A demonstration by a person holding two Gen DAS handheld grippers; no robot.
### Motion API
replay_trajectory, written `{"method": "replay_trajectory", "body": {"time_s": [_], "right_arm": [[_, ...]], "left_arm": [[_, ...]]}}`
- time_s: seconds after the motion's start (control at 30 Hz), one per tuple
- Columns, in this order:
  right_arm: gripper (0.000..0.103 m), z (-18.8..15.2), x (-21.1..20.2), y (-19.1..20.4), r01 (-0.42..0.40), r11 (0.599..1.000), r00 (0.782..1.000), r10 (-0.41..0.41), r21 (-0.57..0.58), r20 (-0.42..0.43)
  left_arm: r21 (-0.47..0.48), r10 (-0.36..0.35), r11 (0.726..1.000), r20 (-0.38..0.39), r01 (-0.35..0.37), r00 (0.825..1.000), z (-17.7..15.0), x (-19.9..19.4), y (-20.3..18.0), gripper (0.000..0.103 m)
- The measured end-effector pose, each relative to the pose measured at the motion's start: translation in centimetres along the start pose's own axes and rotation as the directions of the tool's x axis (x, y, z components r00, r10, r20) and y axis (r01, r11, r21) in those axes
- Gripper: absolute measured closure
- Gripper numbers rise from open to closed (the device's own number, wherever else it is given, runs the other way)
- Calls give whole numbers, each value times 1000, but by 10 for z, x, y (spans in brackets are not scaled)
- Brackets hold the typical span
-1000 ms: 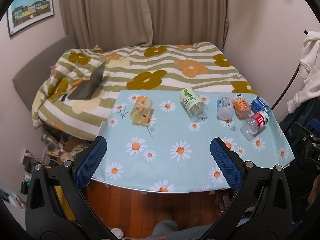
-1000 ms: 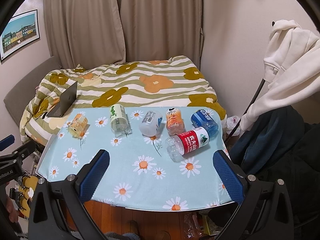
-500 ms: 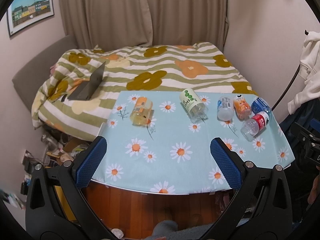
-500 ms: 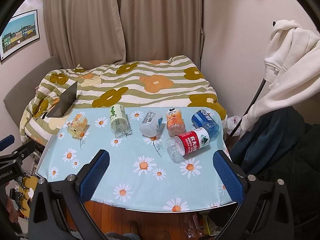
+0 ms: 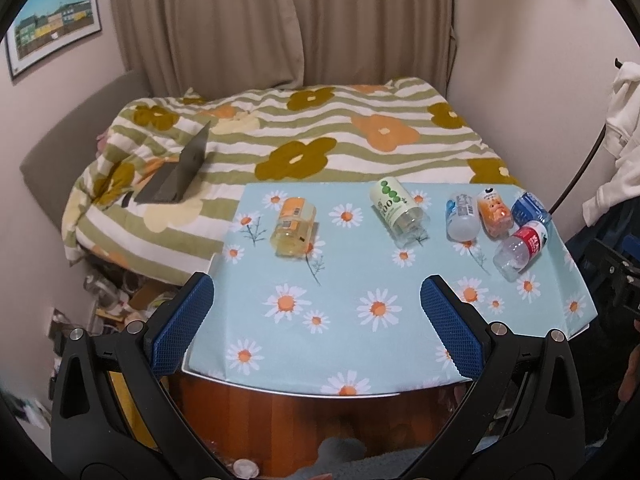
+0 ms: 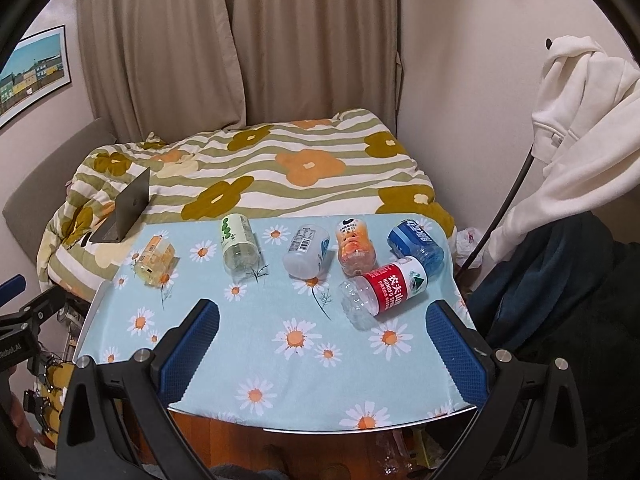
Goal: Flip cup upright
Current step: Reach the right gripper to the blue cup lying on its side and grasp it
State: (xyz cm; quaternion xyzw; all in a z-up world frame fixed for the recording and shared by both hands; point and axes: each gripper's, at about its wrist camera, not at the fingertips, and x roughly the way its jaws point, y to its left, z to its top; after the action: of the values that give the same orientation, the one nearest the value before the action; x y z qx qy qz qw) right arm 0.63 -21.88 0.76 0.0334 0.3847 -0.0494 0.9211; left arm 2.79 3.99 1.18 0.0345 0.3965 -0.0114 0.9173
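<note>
Several cut-off bottle cups lie on their sides on a daisy-print tablecloth (image 5: 352, 320): an orange-labelled one (image 5: 293, 224) at the left, a green-dotted one (image 5: 398, 210), a white one (image 5: 462, 216), an orange one (image 5: 495, 215), a blue one (image 5: 530, 210) and a red-labelled one (image 5: 522, 245). In the right wrist view they are the orange-labelled (image 6: 155, 260), green-dotted (image 6: 238, 242), white (image 6: 306, 251), orange (image 6: 354, 246), blue (image 6: 416, 242) and red-labelled (image 6: 384, 294) cups. My left gripper (image 5: 316, 320) and right gripper (image 6: 322, 344) are open and empty, above the table's near edge.
A bed with a striped flower duvet (image 5: 320, 136) stands behind the table, with an open laptop (image 5: 180, 176) on it. A white hoodie (image 6: 580, 120) hangs at the right. Clutter lies on the floor at the left (image 5: 116, 292).
Both grippers have drifted slightly back from the table; the cups have not moved.
</note>
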Motion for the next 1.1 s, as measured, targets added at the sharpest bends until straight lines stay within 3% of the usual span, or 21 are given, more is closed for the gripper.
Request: {"method": "replay_trajectory", "body": {"time_s": [0.23,0.43,0.8,1.1], "right_arm": [[0,9,18,0,33,998,999,-31,57,-36],[0,16,45,-8,35,997,996,-29,65,-85],[0,46,123,-67,-9,1000,985,14,29,-174],[0,69,202,-124,-13,999,965,0,-46,-264]], "left_arm": [[21,-54,998,-51,56,997,16,32,15,0],[12,-59,998,-112,61,992,21,64,8,0],[-44,33,998,-208,-43,977,31,113,-34,0],[-71,55,994,-308,-80,950,38,167,-88,0]]}}
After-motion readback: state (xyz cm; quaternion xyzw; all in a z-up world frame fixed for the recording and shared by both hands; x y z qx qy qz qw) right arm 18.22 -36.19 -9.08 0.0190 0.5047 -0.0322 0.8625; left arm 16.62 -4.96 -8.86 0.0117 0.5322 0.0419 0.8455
